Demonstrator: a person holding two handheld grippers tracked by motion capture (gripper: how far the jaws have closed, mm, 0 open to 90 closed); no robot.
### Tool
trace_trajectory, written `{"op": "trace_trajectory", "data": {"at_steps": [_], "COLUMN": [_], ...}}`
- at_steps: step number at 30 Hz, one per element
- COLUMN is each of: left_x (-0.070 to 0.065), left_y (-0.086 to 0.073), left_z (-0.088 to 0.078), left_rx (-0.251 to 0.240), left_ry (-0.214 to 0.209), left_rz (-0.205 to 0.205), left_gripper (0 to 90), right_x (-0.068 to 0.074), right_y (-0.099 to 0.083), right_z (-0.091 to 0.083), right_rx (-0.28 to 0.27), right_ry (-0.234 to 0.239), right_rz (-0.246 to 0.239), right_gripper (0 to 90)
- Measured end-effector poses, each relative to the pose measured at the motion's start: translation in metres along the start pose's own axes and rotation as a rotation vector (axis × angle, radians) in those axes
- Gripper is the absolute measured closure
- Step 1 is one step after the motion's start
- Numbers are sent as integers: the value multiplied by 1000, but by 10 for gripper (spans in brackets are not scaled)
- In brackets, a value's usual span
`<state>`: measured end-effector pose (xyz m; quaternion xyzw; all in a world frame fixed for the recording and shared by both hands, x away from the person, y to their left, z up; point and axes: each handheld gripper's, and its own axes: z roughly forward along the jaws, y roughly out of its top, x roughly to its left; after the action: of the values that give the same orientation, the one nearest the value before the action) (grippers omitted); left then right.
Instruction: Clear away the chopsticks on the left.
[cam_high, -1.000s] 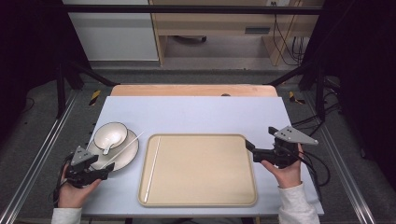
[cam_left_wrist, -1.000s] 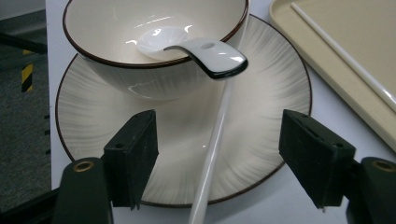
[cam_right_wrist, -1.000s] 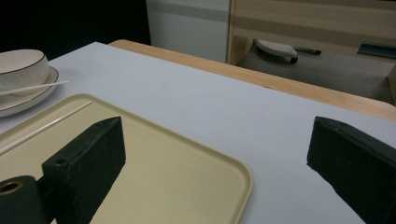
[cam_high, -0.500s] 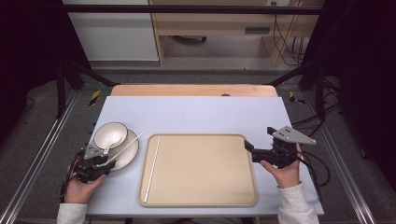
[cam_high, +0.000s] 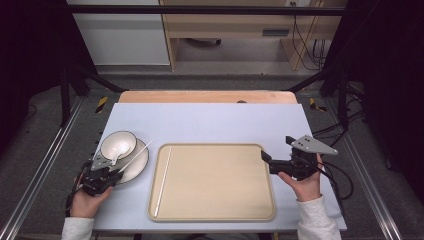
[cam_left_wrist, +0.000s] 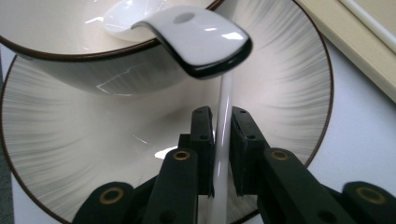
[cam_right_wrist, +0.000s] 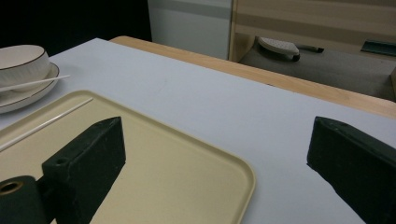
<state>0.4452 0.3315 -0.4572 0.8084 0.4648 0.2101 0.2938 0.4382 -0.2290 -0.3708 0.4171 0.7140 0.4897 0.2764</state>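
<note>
The left gripper (cam_left_wrist: 223, 126) is clamped on a thin white chopstick (cam_left_wrist: 223, 140) lying across the ribbed cream plate with a dark rim (cam_left_wrist: 289, 93), just under the white spoon's handle (cam_left_wrist: 201, 39) that overhangs the cream bowl (cam_left_wrist: 70, 51). Lifting carelessly could knock the spoon out or tip the bowl. The right gripper (cam_high: 277, 164) hangs wide open, empty, at the right edge of the beige tray (cam_high: 215, 212), where a second chopstick (cam_high: 163, 180) lies.

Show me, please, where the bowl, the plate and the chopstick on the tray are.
bowl (cam_high: 118, 144): high view, inner bottom.
plate (cam_left_wrist: 280, 88): left gripper view, bare ribbed surface right of the bowl.
chopstick on the tray (cam_high: 163, 181): high view, middle of its length.
</note>
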Motion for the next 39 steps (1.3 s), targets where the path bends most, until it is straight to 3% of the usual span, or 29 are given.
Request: {"op": "trace_trajectory", "data": {"at_steps": [7,12,18,39], "left_x": [-6,-12,-23,-67], "left_y": [2,4,9,21], "left_z": [0,-4,-12,-25], "left_rx": [6,-23,-57,-190], "left_ry": [-14,-14,-5,15], "left_rz": [8,-8,7,-63], "left_gripper": [833,835,836,837], "right_x": [0,-1,-1,-2], "right_y": [0,0,1,1], "right_z": [0,-1,-2,-5], "right_rx": [0,-5,-6,-13], "right_ry": [-1,-2,-4,-4], "right_rz": [-1,-3,0,0], "right_gripper": [48,48,48,48]}}
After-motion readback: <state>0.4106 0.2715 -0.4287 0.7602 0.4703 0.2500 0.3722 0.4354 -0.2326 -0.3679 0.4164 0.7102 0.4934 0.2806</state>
